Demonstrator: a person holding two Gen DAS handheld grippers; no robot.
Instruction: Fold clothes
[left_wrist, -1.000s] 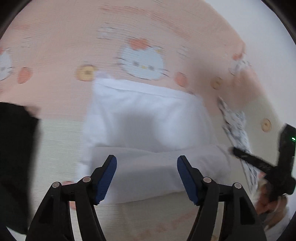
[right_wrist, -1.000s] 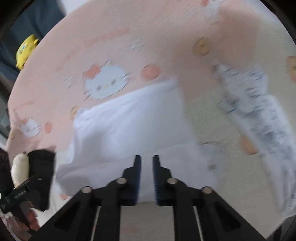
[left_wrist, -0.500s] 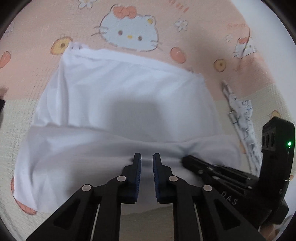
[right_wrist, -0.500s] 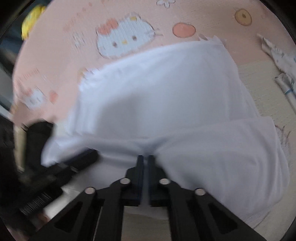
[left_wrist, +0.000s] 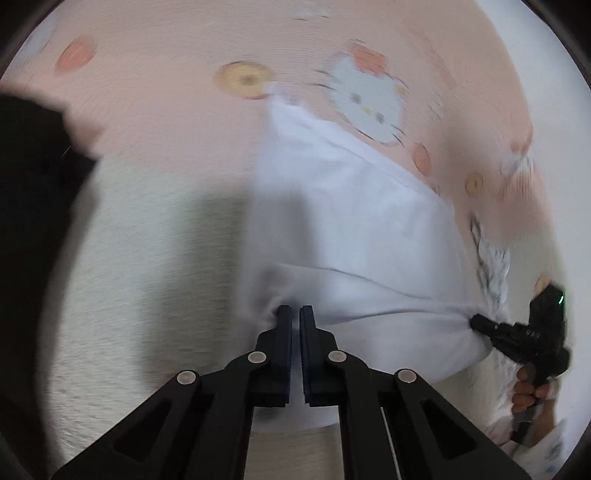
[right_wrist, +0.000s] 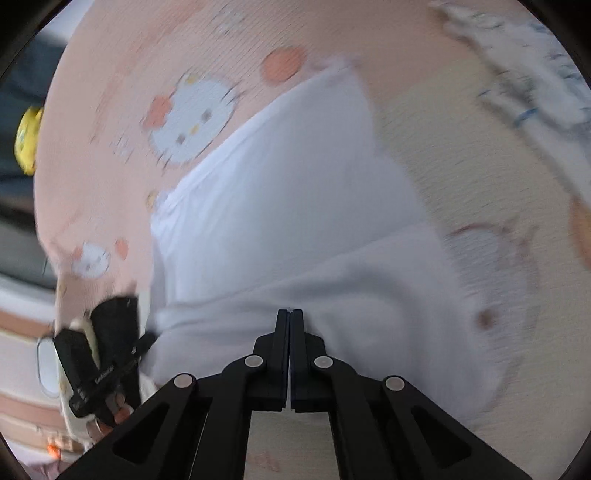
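A white garment (left_wrist: 354, 221) lies partly folded on a pink and cream cartoon-cat bedsheet (left_wrist: 166, 110). My left gripper (left_wrist: 295, 310) is shut on the near fold's left end, where the cloth bunches at the tips. The right gripper (left_wrist: 480, 323) pinches the same fold at its right end, and the edge is stretched between them. In the right wrist view the right gripper (right_wrist: 290, 314) is shut on the white garment (right_wrist: 288, 192), with the left gripper (right_wrist: 147, 339) at the cloth's left corner. Both views are motion-blurred.
A black garment (left_wrist: 33, 184) lies at the left of the sheet. A white garment with dark print (left_wrist: 491, 266) lies to the right, also seen as the printed garment (right_wrist: 517, 55). A yellow toy (right_wrist: 27, 140) sits off the bed's far left. A hand (left_wrist: 528, 391) holds the right gripper.
Both grippers closed on the garment's near fold. Since half a second ago they have moved apart along it, pulling the edge taut, and both views have swung and blurred.
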